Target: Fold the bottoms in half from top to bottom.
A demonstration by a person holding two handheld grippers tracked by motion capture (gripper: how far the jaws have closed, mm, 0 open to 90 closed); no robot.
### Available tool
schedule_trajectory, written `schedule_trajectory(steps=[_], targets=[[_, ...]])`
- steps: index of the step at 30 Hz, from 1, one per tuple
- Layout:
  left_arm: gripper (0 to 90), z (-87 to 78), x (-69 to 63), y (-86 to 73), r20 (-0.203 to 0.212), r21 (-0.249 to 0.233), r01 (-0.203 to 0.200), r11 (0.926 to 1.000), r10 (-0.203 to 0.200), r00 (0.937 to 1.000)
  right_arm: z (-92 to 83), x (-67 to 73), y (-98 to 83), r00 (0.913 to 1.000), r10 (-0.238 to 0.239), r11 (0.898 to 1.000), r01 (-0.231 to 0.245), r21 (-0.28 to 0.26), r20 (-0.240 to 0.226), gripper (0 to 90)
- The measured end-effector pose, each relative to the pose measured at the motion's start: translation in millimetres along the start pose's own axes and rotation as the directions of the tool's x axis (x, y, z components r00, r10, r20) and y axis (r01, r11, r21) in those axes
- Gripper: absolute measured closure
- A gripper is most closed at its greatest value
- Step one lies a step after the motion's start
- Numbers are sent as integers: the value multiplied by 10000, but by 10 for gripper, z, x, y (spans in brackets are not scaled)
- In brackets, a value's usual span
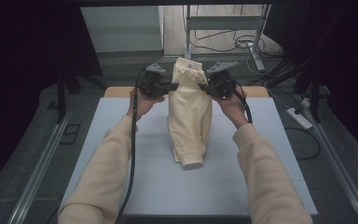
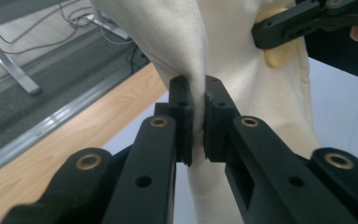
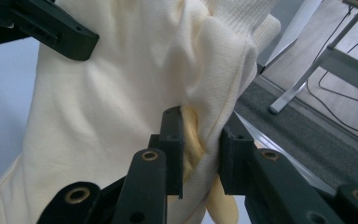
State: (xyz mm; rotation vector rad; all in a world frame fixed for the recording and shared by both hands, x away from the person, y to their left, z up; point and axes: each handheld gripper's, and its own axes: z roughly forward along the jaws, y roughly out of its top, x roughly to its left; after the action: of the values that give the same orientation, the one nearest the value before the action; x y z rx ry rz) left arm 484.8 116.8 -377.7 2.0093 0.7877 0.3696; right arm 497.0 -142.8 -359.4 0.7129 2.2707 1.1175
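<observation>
Overall scene: one cream garment (image 1: 189, 109) hangs between two hand-held grippers above a pale grey table (image 1: 121, 135).
Garment, place: over the far middle of the table, its upper end raised, its ribbed lower cuff resting on the tabletop.
Garment, axis: long axis runs roughly upright, top end away from the person, cuff end toward the person.
Left gripper (image 1: 170, 85): jaws pressed together on a thin fold of the garment's upper edge; in the left gripper view (image 2: 198, 122) the cloth is pinched flat between the pads.
Right gripper (image 1: 203, 86): jaws clamped on a thicker bunch of cloth at the opposite upper edge; in the right gripper view (image 3: 203, 149) the gathered fabric fills the gap.
Count: two grippers, two forearms in cream sleeves (image 1: 103, 172), one garment, one table.
Surroundings: a wooden strip (image 1: 256, 91) along the table's far edge; metal frame legs (image 1: 260, 35) and loose cables (image 1: 235, 44) on the floor beyond; a white power strip (image 1: 299, 117) on the floor at right; dark curtains at both sides.
Obstruction: nothing lies between the grippers and the cloth; each gripper's cable (image 1: 133, 140) trails back along the forearm.
</observation>
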Motion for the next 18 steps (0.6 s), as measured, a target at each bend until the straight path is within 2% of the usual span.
schedule_trajectory(steps=[10, 18], targets=[[831, 164, -63, -288, 249, 361, 77, 9993, -86, 9997, 120, 91, -335, 9995, 112, 9997, -106, 218, -287, 736], [830, 261, -89, -453, 437, 511, 220, 9985, -243, 9988, 200, 117, -508, 9987, 123, 9992, -103, 398, -501, 735]])
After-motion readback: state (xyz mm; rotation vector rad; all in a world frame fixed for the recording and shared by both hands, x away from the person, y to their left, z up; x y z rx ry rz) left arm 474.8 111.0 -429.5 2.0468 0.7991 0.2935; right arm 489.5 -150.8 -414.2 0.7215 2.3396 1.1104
